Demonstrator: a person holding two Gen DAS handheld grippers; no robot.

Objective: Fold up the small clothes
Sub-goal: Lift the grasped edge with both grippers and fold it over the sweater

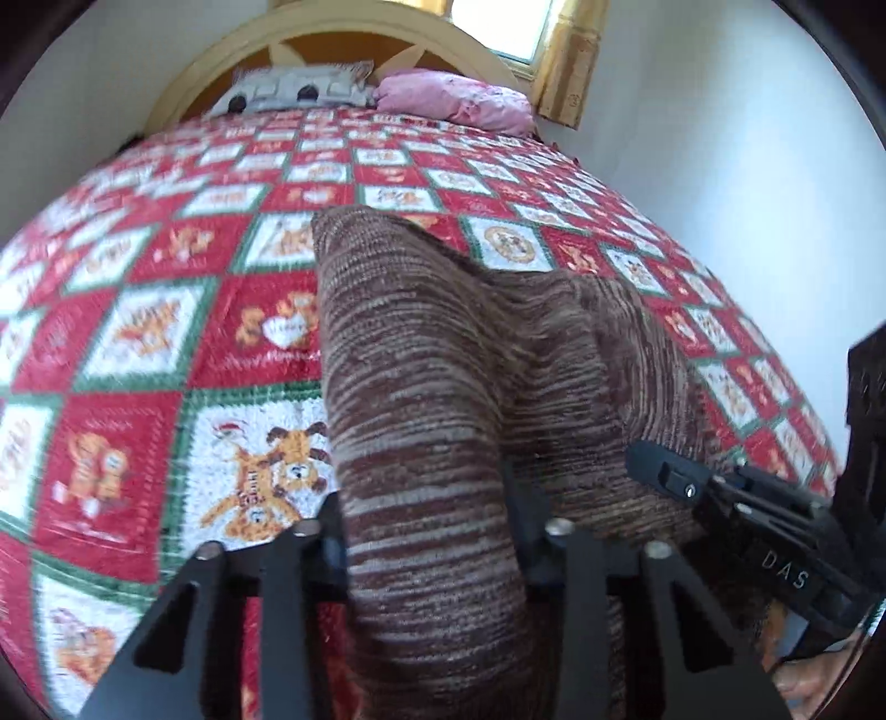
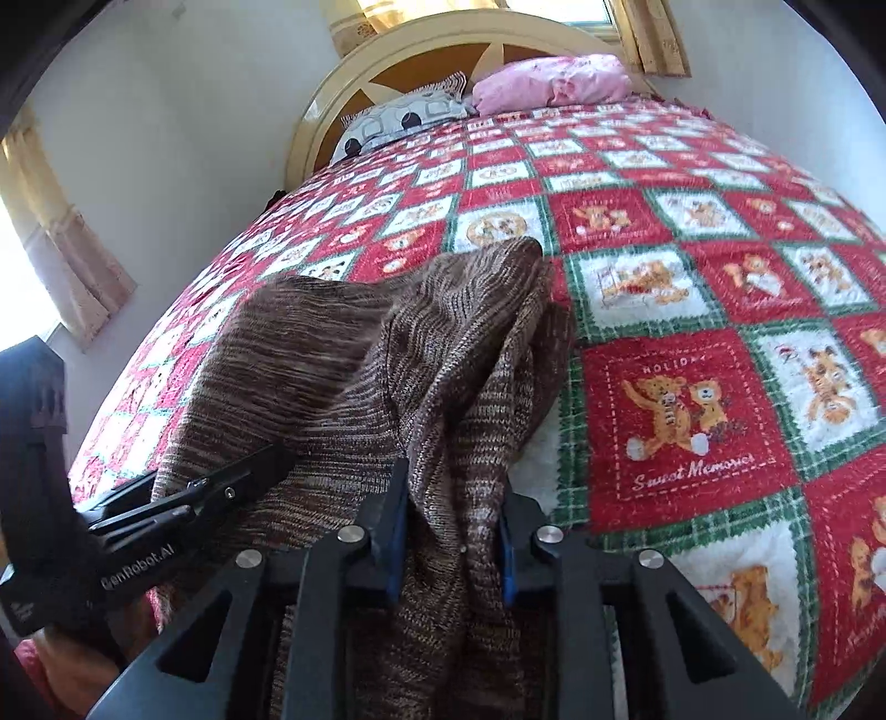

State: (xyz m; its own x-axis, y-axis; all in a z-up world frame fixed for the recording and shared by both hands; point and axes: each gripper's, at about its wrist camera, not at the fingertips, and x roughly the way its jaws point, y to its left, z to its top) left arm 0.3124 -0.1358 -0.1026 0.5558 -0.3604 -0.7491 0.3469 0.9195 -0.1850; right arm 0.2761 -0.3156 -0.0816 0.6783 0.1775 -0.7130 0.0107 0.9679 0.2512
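A brown striped knit garment (image 1: 443, 343) lies bunched on the bed, its near end lifted. My left gripper (image 1: 429, 531) is shut on the garment's near left edge; the fabric fills the gap between the fingers. My right gripper (image 2: 454, 537) is shut on the near right edge of the same garment (image 2: 343, 354), with fabric draped through its blue pads. The right gripper also shows in the left wrist view (image 1: 720, 498), resting against the garment's right side. The left gripper shows in the right wrist view (image 2: 221, 487) at the garment's left side.
The bed is covered by a red, white and green teddy-bear quilt (image 1: 166, 343). A grey patterned pillow (image 1: 299, 88) and a pink pillow (image 1: 454, 99) lie against the cream headboard (image 2: 443, 44). White walls flank the bed; curtained windows stand behind and to the side.
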